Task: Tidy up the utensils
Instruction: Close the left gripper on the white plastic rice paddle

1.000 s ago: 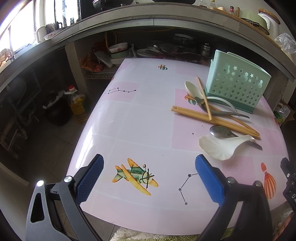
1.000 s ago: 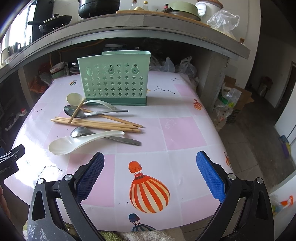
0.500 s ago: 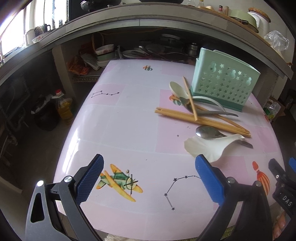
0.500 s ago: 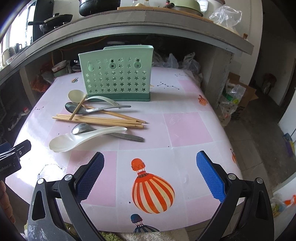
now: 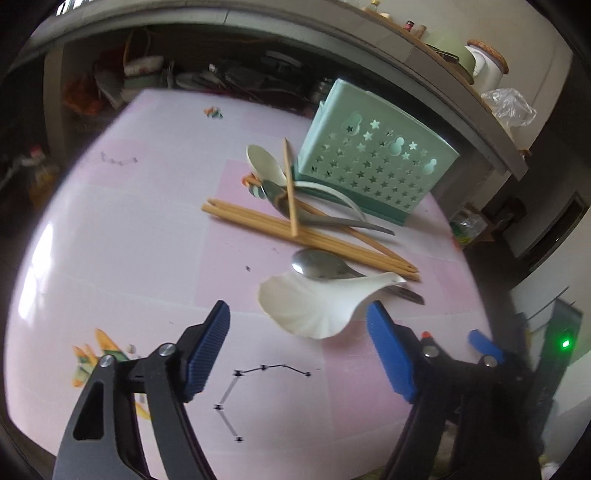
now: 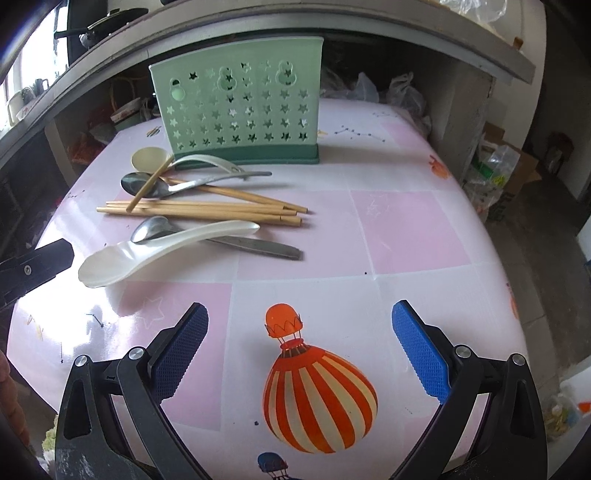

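A concrete counter (image 6: pixel 332 33) hangs over the far end of the table (image 6: pixel 406 229), with pots and dishes crammed on the shelf beneath it and plastic bags (image 6: pixel 384 90) bunched at the far right corner. The tablecloth is pink and white, printed with a striped balloon (image 6: pixel 317 384) and an aeroplane (image 5: pixel 99 354).

A mint-green caddy (image 6: pixel 240 110) punched with stars stands upright at the back. Just in front of it lies a loose heap: wooden chopsticks (image 6: pixel 199 211) crossing a steel spoon (image 6: pixel 162 186) and a cream spoon (image 6: pixel 149 159), then a large white ladle (image 6: pixel 155 254) resting over a second steel spoon (image 6: pixel 207 236) (nothing is in the caddy that I can see).

The left gripper (image 5: pixel 299 347) hovers with its fingers spread wide, either side of the ladle's bowl and nearer the camera. The right gripper (image 6: pixel 301 339) hangs over the balloon, equally spread, holding nothing.
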`<state>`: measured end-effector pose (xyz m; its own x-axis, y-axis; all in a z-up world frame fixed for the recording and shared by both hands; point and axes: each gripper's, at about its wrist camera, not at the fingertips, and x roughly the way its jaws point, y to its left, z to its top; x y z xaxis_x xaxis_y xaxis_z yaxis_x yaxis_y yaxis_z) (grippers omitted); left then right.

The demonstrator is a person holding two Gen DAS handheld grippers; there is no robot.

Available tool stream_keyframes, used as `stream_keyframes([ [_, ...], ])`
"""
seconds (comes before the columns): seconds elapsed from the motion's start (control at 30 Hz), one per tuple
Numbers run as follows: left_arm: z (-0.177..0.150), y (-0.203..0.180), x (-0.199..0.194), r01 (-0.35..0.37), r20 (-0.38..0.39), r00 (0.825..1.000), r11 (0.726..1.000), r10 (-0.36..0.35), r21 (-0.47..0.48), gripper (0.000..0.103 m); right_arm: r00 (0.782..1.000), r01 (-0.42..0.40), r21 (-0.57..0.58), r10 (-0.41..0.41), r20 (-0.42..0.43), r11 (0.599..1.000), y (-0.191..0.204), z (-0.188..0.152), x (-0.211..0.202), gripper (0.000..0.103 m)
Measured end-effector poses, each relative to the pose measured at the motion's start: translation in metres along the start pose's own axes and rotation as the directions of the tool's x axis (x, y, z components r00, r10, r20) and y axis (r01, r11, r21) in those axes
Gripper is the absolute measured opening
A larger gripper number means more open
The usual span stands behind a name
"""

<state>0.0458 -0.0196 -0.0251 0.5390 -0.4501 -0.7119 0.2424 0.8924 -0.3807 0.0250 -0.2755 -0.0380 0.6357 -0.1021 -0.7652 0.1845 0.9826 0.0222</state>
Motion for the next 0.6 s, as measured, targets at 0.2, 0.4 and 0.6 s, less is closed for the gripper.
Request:
stream_keyframes([
  [0.2, 0.003, 0.009, 0.019, 0.062, -0.083, 0.994, 0.991, -0.072, -0.119, 0.050, 0.998, -0.040, 0.008, 0.040, -0.039, 0.999, -0.003, 0.000, 0.014, 0.095],
  [0.4, 0.003, 0.024, 0.035, 0.122, -0.132, 0.978, 0.959, -0.160, -0.254, 0.035, 0.998, -0.052, -0.011, 0.052, -0.039, 0.999, -0.002, 0.001, 0.015, 0.095],
  [0.6, 0.006, 0.032, 0.043, 0.129, -0.135, 0.974, 0.934, -0.182, -0.332, 0.017, 0.998, -0.049, -0.032, 0.047, -0.041, 0.998, -0.001, 0.000, 0.016, 0.095],
])
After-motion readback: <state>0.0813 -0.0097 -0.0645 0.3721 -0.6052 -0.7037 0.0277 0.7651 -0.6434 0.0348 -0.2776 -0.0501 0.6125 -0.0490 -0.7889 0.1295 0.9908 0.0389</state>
